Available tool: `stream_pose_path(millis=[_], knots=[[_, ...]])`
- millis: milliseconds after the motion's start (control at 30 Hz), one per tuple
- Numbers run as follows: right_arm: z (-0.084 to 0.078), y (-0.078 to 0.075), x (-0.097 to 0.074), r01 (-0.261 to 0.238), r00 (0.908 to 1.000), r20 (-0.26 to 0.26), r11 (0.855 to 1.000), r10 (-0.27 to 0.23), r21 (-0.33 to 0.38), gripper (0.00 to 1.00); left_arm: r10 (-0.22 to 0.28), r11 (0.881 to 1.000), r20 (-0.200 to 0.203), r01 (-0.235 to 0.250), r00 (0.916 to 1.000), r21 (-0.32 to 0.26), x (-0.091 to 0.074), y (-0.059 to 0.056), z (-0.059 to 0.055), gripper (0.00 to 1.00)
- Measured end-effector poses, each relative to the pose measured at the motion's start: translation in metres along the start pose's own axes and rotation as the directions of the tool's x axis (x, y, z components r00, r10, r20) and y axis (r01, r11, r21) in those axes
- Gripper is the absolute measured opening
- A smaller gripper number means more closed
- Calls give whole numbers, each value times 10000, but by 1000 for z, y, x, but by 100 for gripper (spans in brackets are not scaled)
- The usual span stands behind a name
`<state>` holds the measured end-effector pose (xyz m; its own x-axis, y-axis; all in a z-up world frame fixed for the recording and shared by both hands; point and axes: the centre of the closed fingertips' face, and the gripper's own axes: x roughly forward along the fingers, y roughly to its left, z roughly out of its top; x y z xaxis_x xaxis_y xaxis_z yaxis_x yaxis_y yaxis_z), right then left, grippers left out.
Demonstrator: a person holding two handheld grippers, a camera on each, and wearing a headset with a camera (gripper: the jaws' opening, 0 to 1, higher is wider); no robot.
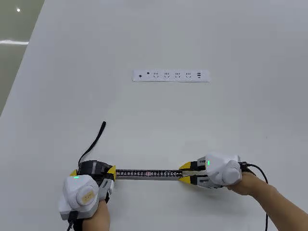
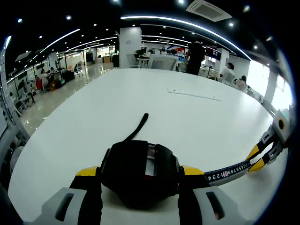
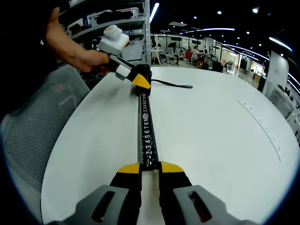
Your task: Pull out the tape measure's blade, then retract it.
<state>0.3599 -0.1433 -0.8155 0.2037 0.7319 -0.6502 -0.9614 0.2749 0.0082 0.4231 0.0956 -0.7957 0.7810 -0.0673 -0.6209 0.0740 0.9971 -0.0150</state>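
Note:
A black tape measure (image 1: 94, 168) rests on the white table, clamped between the yellow-tipped jaws of my left gripper (image 1: 94, 172). In the left gripper view the case (image 2: 139, 171) sits between the two fingers. Its black blade (image 1: 147, 173) with white numbers runs rightwards, flat over the table, to my right gripper (image 1: 185, 173), which is shut on the blade's end. The right gripper view shows the blade (image 3: 146, 133) stretching away from the closed jaws to the case (image 3: 143, 75). A black wrist strap (image 1: 94, 142) trails off from the case.
A white power strip (image 1: 171, 75) lies flat further back on the table (image 1: 216, 125). A black cable (image 1: 260, 178) runs from the right gripper toward the table's near edge. The left table edge and floor (image 1: 14, 43) lie far left.

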Motion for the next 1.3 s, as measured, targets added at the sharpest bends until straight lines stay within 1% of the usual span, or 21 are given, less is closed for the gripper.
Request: stream_pose_path(millis=[100, 267, 1033, 1300], knots=[[4, 1, 4, -44, 10000, 57, 10000, 45, -26, 11, -48, 10000, -8, 48, 10000, 83, 0, 0, 0, 62], [8, 2, 10, -101, 9999, 132, 9999, 101, -43, 11, -86, 10000, -21, 86, 10000, 16, -1, 0, 0, 62], [22, 3, 21, -62, 9994, 333, 10000, 63, -48, 11, -142, 9998, -37, 142, 9999, -124, 0, 2, 0, 62], [26, 4, 27, -69, 9992, 401, 9999, 72, -81, 12, -163, 9997, -34, 162, 9999, -181, 0, 1, -1, 62]])
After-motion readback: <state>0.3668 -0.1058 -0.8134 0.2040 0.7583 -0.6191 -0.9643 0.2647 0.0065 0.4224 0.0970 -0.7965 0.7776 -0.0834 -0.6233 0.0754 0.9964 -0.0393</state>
